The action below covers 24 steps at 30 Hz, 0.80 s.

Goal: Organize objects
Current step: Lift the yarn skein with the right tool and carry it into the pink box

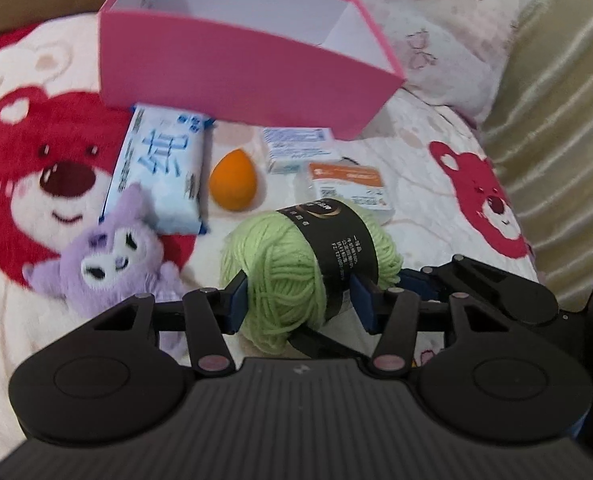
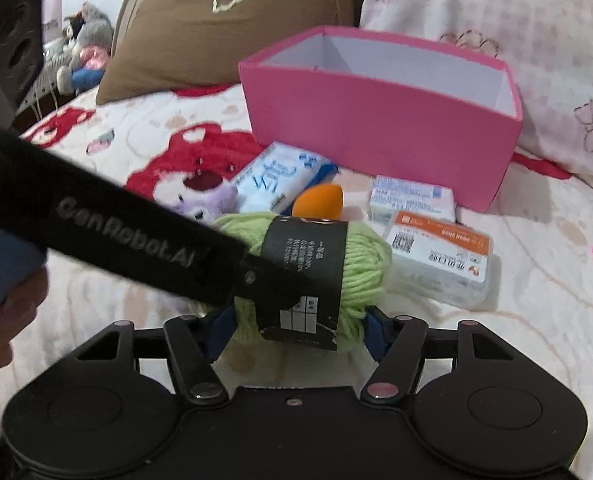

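A green yarn ball with a black paper band is held off the bed by both grippers. My left gripper is shut on it, blue pads pressing its sides. My right gripper is also shut on the yarn ball, gripping its near end; the left gripper's black body crosses this view from the left. An open pink box stands behind, white inside and empty as far as I see; it also shows in the right wrist view.
On the bear-print blanket lie a purple plush toy, a blue-white tissue pack, an orange makeup sponge, a small white-blue carton and an orange-labelled clear box. A brown pillow and a pink pillow lie behind.
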Available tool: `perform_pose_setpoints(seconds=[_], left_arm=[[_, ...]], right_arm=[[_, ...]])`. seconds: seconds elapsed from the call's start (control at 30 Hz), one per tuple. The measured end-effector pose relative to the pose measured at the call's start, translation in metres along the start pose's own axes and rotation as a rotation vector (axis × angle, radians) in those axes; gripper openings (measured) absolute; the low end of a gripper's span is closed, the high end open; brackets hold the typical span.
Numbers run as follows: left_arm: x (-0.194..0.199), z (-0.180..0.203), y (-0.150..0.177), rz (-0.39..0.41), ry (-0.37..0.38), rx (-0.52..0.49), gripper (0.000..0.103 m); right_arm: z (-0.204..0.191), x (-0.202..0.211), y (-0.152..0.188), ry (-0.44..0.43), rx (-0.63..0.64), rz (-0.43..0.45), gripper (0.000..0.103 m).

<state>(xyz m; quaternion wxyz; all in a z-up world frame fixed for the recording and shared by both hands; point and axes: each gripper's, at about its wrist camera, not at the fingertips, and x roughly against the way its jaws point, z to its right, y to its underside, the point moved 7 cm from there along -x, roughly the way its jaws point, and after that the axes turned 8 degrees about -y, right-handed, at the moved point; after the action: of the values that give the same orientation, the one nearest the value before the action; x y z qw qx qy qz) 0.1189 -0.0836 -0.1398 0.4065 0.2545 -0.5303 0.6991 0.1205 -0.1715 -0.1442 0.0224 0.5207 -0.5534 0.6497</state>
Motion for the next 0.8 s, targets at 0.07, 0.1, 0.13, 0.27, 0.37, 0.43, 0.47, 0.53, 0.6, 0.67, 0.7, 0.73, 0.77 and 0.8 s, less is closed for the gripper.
perform_pose_setpoints(seconds=[0.07, 0.1, 0.13, 0.27, 0.37, 0.43, 0.47, 0.53, 0.6, 0.67, 0.7, 0.73, 0.77, 0.8], left_arm=[[0.005, 0.005, -0.001, -0.002, -0.002, -0.023, 0.052], [0.009, 0.009, -0.002, 0.003, -0.009, -0.043, 0.052], [0.014, 0.013, -0.004, 0.010, -0.011, -0.061, 0.052], [0.022, 0.033, -0.012, -0.005, -0.054, -0.163, 0.055], [0.026, 0.038, -0.022, -0.011, -0.056, -0.186, 0.054], [0.030, 0.041, -0.027, -0.012, -0.060, -0.215, 0.054], [0.031, 0.043, -0.029, -0.011, -0.060, -0.230, 0.054], [0.036, 0.047, -0.035, -0.012, -0.052, -0.248, 0.053], [0.042, 0.049, -0.039, -0.020, -0.037, -0.242, 0.052], [0.049, 0.051, -0.040, -0.008, -0.015, -0.227, 0.052], [0.051, 0.052, -0.040, -0.003, -0.012, -0.230, 0.052], [0.052, 0.053, -0.039, 0.000, -0.012, -0.237, 0.052], [0.053, 0.053, -0.039, 0.005, -0.014, -0.243, 0.052], [0.053, 0.053, -0.040, 0.011, -0.018, -0.248, 0.052]], right_arm=[[-0.004, 0.005, -0.002, 0.028, 0.033, 0.010, 0.071], [-0.004, 0.009, -0.004, 0.036, 0.023, 0.017, 0.072], [-0.003, 0.013, -0.006, 0.029, 0.003, 0.020, 0.072], [-0.004, 0.031, -0.012, 0.036, -0.020, 0.068, 0.075], [-0.003, 0.040, -0.016, 0.035, -0.032, 0.091, 0.077], [0.000, 0.043, -0.019, 0.031, -0.051, 0.114, 0.077], [0.002, 0.044, -0.021, 0.026, -0.066, 0.125, 0.077], [0.004, 0.049, -0.024, 0.027, -0.078, 0.154, 0.077], [0.007, 0.054, -0.026, 0.029, -0.085, 0.178, 0.077], [0.011, 0.058, -0.025, 0.020, -0.102, 0.194, 0.077], [0.013, 0.061, -0.024, 0.008, -0.111, 0.205, 0.077], [0.014, 0.062, -0.024, -0.002, -0.115, 0.212, 0.077], [0.015, 0.064, -0.022, -0.014, -0.119, 0.218, 0.076], [0.016, 0.065, -0.022, -0.021, -0.119, 0.224, 0.076]])
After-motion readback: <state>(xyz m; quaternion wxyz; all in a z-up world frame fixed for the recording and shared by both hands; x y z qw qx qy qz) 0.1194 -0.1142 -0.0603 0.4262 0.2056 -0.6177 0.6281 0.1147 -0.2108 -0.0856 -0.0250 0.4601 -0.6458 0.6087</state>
